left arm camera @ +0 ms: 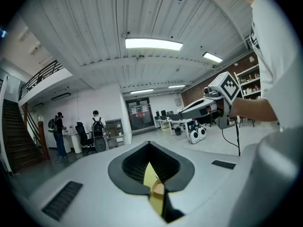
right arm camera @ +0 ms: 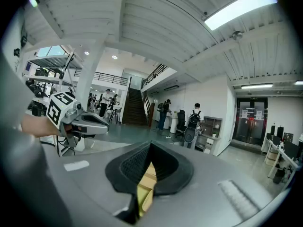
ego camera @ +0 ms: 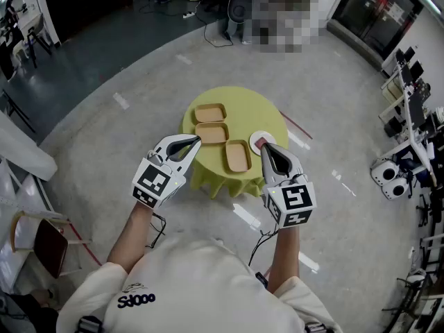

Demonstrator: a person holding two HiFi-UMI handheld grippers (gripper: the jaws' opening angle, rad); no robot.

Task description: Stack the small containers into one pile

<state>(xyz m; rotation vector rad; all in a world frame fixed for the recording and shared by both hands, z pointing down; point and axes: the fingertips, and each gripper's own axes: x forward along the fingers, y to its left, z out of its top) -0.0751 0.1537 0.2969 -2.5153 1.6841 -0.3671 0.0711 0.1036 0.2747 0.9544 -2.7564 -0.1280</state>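
both sets of jaws are shut tight with nothing gripped, on the left gripper (ego camera: 196,141) and the right gripper (ego camera: 264,147) alike. they're held about level over the near edge of the round yellow surface (ego camera: 243,103), probably lined up for a first grab. three small containers (ego camera: 212,132) are laid out singly there, none stacked yet. one white round thing (ego camera: 257,137) is sat beside them.

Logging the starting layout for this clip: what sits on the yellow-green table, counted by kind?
Tan rectangular containers: 3
White round disc: 1
Total: 4
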